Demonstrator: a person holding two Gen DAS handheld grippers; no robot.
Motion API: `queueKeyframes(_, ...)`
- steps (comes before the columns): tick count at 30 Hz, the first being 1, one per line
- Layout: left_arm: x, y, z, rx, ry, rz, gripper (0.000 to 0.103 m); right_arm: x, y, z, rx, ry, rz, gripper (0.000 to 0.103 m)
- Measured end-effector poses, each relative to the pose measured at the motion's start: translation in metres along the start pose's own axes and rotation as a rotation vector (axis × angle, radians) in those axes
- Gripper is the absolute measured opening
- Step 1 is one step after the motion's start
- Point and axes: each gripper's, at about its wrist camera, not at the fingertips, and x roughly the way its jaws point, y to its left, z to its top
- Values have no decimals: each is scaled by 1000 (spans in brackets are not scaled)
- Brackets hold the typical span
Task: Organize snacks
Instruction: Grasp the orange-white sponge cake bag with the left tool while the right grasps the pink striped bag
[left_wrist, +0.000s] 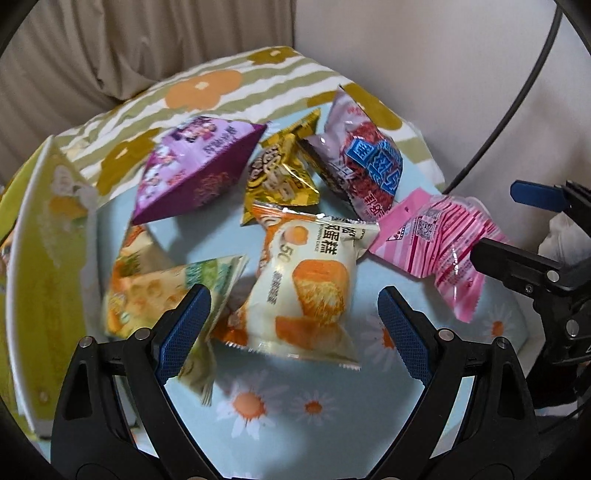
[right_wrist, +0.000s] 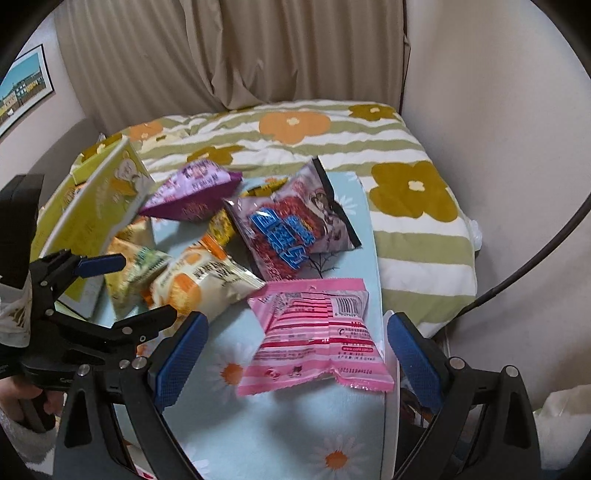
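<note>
Several snack packets lie on a light blue daisy-print table (left_wrist: 280, 417). My left gripper (left_wrist: 293, 325) is open, its jaws either side of a white-and-orange cake packet (left_wrist: 310, 288), just above it. A pink striped packet (left_wrist: 439, 251) lies to its right; in the right wrist view the pink striped packet (right_wrist: 317, 332) sits between the open jaws of my right gripper (right_wrist: 295, 354). A purple packet (left_wrist: 195, 170), a gold packet (left_wrist: 280, 173), a red-and-blue packet (left_wrist: 365, 162) and a green-yellow packet (left_wrist: 162, 295) lie around. The left gripper also shows in the right wrist view (right_wrist: 110, 280).
A yellow-green snack box (left_wrist: 44, 266) stands open at the table's left. A bed with a flowered green-striped quilt (right_wrist: 406, 177) lies behind the table. Beige curtains (right_wrist: 221, 55) and a wall stand beyond. A black cable (left_wrist: 517, 92) runs at the right.
</note>
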Motion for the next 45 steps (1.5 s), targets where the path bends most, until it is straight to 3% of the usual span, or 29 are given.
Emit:
queueKeyframes(4,16,-4,5,17,18,-1,91,13,-6,0,-11,21,3,97)
queueKeyframes(11,47,-4,11,10,80,-20,74,33,-13,-1,-26,54,-1,97)
queueKeyframes(18,63,-6,11,17,119,-24,65,48,-14,0,-48,79,2,96)
queueKeyframes(37,50,1,-14,-54,149,-25,62,86,-12,-9,-77,174,54,90)
queueKeyframes(45,33,1,-28,-68,139,-34,62,76,-8,-17,-77,168,54,74)
